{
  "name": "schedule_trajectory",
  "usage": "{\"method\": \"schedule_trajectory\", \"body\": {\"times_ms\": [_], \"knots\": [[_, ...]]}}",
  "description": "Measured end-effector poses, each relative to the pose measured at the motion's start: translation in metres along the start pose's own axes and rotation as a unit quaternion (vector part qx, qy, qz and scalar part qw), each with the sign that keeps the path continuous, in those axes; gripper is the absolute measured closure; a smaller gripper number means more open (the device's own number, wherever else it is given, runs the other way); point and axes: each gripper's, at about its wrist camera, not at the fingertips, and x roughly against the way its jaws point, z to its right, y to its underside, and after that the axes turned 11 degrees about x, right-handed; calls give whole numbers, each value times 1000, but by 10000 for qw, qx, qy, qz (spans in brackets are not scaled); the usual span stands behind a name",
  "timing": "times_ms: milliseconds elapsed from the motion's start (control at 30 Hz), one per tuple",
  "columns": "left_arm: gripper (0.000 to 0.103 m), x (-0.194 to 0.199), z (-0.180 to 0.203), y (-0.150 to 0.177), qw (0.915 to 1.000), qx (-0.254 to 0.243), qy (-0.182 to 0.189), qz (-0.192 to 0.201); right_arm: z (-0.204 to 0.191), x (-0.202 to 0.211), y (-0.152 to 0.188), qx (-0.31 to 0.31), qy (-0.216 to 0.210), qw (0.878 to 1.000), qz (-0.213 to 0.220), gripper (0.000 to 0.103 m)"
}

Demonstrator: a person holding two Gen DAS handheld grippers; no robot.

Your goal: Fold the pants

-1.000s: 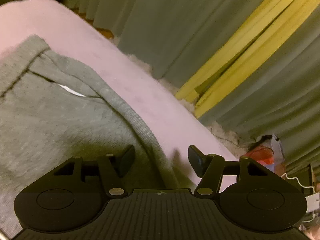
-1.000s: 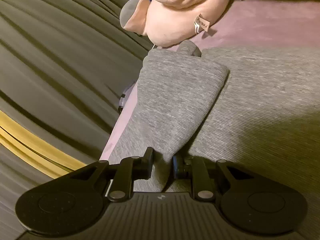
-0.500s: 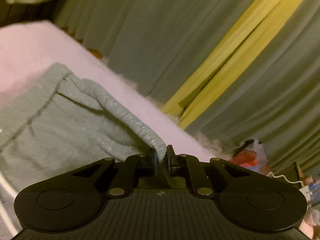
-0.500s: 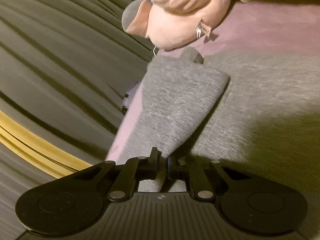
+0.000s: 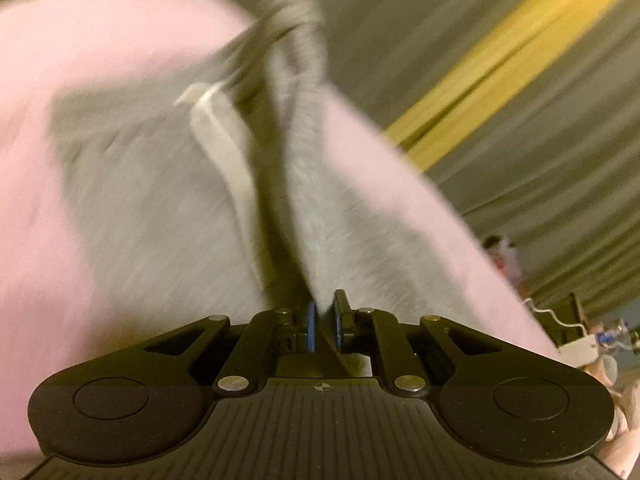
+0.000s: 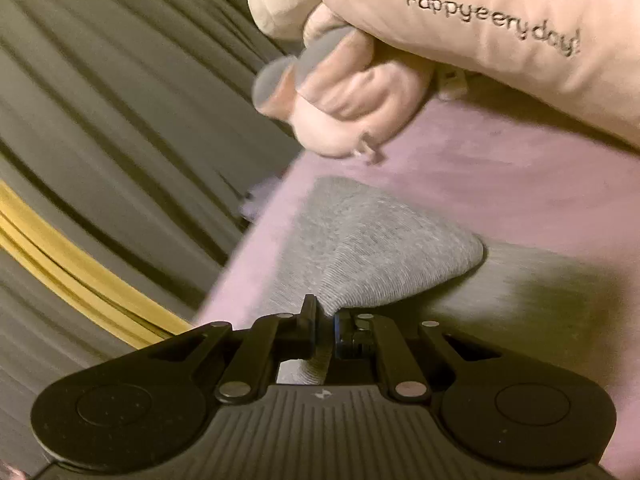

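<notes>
Grey ribbed knit of pants (image 5: 160, 216) clamped between pads of left gripper (image 5: 323, 326), fabric pulled up in a taut ridge from pink fleece bed cover (image 5: 52, 240); whitish strip along one fold, too smeared by motion blur to identify. Right gripper (image 6: 326, 330) likewise clenched on pants (image 6: 360, 256): rounded folded corner just beyond fingertips, remainder flat on same cover (image 6: 520, 200). Farther along cover, peach plush toy (image 6: 352, 108), partly cut off. Beside cover, pleated grey-green curtain (image 6: 100, 100) with yellow stripe.
</notes>
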Motion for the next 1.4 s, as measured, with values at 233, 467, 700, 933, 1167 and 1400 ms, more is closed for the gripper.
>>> {"method": "schedule_trajectory", "body": {"times_ms": [233,467,700,933,1167,1400], "knots": [[52,-5,-20,-17,9979,287,-276,521,13,-20,15,-132,251,9973,-671,83],[41,-36,-22,-60,9926,629,-438,940,23,-29,17,-701,-162,9961,-516,51],[90,-32,-15,-94,9929,533,-342,1006,11,-41,1,-432,53,9970,-634,97],[91,16,-7,-95,9876,25,36,1568,-18,9,-29,495,-301,9979,304,97],[90,-16,-60,-79,9906,483,-817,987,27,-7,4,507,543,9937,-841,97],[59,2,-52,-78,9869,613,-898,1194,47,-3,0,-258,143,9983,-498,71]]}}
